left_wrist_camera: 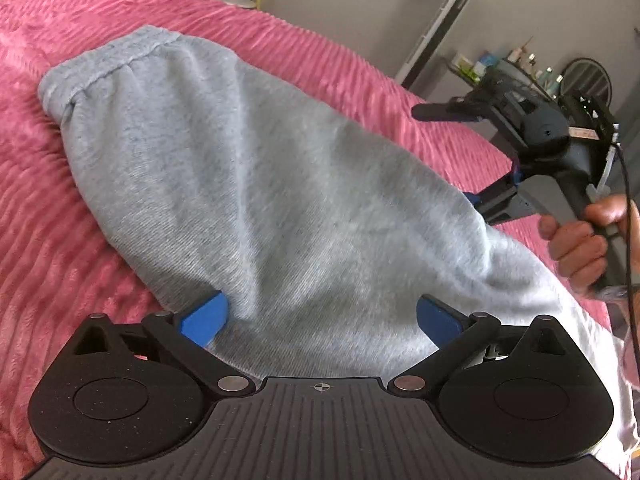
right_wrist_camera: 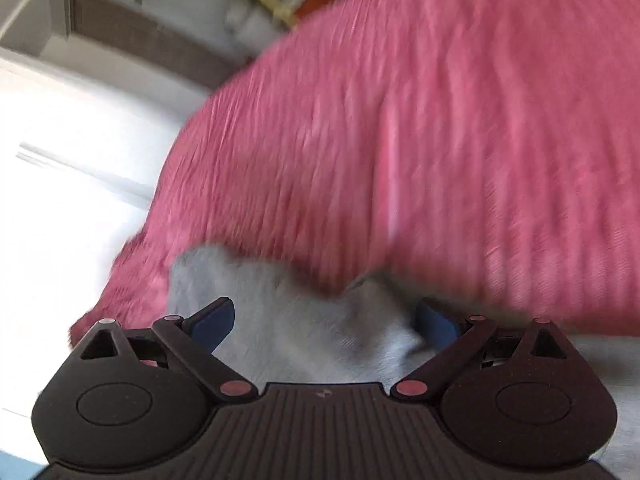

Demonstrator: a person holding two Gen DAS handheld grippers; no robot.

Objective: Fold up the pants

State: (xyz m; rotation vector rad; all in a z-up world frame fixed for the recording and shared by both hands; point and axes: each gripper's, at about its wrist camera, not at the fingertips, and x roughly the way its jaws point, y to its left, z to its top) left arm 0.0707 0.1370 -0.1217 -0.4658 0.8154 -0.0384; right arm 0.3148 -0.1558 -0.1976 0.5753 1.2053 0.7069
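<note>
Left gripper (left_wrist_camera: 320, 320): blue pads (left_wrist_camera: 204, 318) wide apart, grey pants (left_wrist_camera: 248, 184) lying between them, not pinched yet. Right gripper (right_wrist_camera: 325, 322): pads (right_wrist_camera: 212, 320) also wide, a bunched bit of pants between, nothing squeezed. Blurry in that view.

Pants: soft, floppy, light, a bit fuzzy. Not slippery, not breakable. Likely to sag and wrinkle when lifted. Best held at the edges or corners, or by the thick waistband (left_wrist_camera: 92, 76) at the far end from the left gripper.

Pants spread on the pink bed cover (left_wrist_camera: 320, 52). Lots of bare cover past the pants and to their left. Bed edge close on the right, where a hand (left_wrist_camera: 580, 248) holds the other tool.
</note>
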